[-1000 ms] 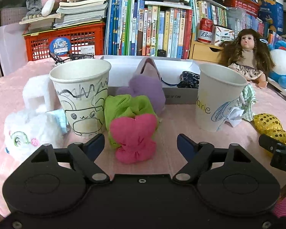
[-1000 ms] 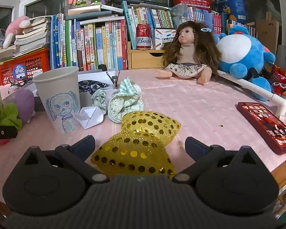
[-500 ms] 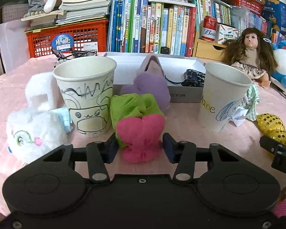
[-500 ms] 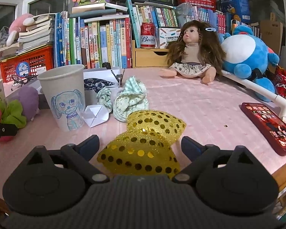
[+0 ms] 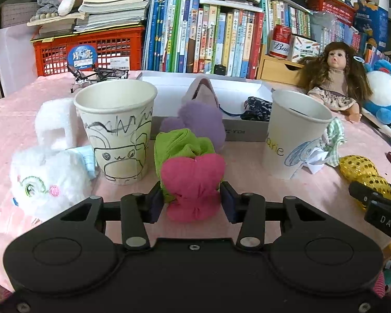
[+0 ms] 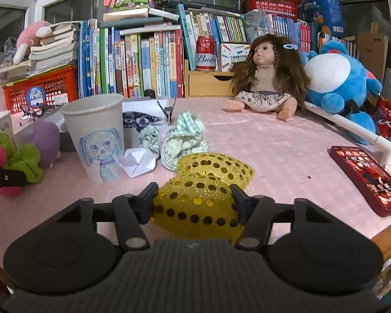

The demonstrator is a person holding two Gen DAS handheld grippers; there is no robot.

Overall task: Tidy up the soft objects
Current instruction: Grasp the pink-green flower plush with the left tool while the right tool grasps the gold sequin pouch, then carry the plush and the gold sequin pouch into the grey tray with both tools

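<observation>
A pink soft bow (image 5: 193, 185) lies on the pink tablecloth with a green scrunchie (image 5: 181, 143) right behind it. My left gripper (image 5: 191, 203) is closing, and its blue pads touch both sides of the pink bow. In the right wrist view a gold sequined bow (image 6: 198, 203) sits between the fingers of my right gripper (image 6: 193, 203), whose jaws are also closing and touch its two sides. A paper cup with a black drawing (image 5: 117, 135) stands left of the pink bow. Another cup with a blue dog drawing (image 6: 95, 138) stands left of the gold bow.
A white plush toy (image 5: 47, 180) lies at the left and purple earmuffs (image 5: 195, 120) lean on a white box (image 5: 247, 130). A checked scrunchie (image 6: 185, 138), folded paper (image 6: 136, 161), a doll (image 6: 266, 83) and a red phone (image 6: 365, 174) lie around. Books line the back.
Both grippers went from wide open to closed around their objects: the left on the pink bow, the right on the gold sequined bow. Neither hand has shifted much.
</observation>
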